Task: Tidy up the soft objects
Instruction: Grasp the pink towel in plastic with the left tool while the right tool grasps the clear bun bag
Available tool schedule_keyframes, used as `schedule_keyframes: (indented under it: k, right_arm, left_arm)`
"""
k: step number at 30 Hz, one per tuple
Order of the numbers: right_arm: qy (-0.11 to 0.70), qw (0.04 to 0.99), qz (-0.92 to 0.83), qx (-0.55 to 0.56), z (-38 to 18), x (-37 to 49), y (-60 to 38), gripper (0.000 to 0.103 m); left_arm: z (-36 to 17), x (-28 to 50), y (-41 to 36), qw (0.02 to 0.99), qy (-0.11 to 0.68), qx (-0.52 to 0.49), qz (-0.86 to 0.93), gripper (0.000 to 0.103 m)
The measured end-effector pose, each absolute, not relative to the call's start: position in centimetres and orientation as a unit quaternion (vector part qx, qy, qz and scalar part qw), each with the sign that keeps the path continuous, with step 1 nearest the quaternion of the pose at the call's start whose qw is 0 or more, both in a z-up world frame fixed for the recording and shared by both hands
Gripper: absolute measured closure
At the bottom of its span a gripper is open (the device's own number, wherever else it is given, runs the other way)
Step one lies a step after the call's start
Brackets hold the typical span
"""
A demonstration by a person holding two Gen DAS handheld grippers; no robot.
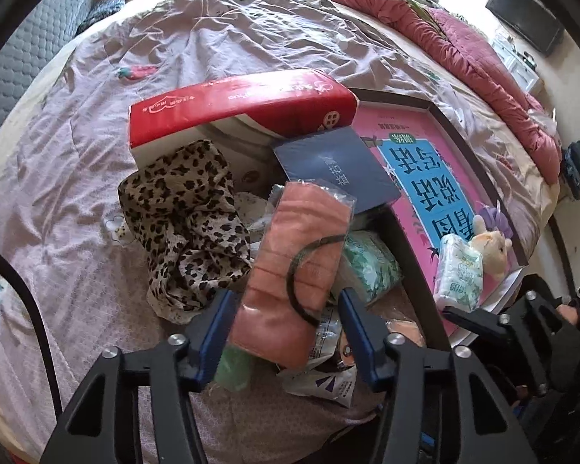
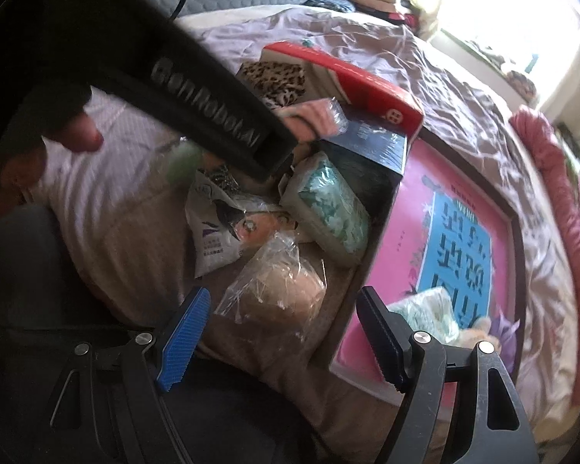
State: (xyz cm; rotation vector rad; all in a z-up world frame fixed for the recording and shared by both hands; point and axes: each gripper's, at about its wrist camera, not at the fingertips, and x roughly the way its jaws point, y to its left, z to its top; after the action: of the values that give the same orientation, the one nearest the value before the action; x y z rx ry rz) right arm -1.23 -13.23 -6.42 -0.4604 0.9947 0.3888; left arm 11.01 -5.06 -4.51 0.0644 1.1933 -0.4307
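Observation:
A salmon-pink towel in clear wrap, with a black hair band lying on it, sits between the jaws of my left gripper. The left pad touches its edge and a small gap shows at the right pad. Its far end peeks out past the left gripper's black housing. My right gripper stands open just above a clear bag holding something soft and beige. Around them lie a leopard-print scarf, a green-patterned tissue pack and a white packet.
A red tissue box and a dark blue book lie behind the pile. A pink box with a blue label holds a small tissue pack and a plush toy. A lilac sheet covers the bed; a pink quilt lies along its far right.

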Motion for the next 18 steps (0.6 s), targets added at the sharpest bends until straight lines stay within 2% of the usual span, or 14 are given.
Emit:
schedule_keyframes:
  k: [2,6,12,15,18]
  right_arm:
    - [0.467,0.832,0.185,-0.234,-7.0,-1.1,-12.9,0.025]
    - [0.47,0.826,0.187,-0.249,-7.9,-0.7,-12.6,0.04]
    - [0.477,0.823,0.19,-0.242,-8.9,0.1,-12.9,0.042]
    - [0.479,0.832,0.191,-0.208,-8.5,0.6,-13.6,0.047]
    - [0.484,0.837,0.198,-0.159,-8.0,1.2,-14.9,0.048]
  left_arm:
    - [-4.5,11.2,-4.7,0.804,0.558,0.018,-0.205,0.052]
    - [-4.4,11.5,-4.5,0.802,0.559,0.002,-0.211,0.053]
    - [-4.4,11.6,-4.5,0.801,0.558,-0.008,-0.217,0.057]
    - [-4.4,11.5,-4.4,0.802,0.557,-0.012,-0.217,0.058]
    - [-4.2,11.4,-4.2,0.804,0.553,-0.017,-0.216,0.06]
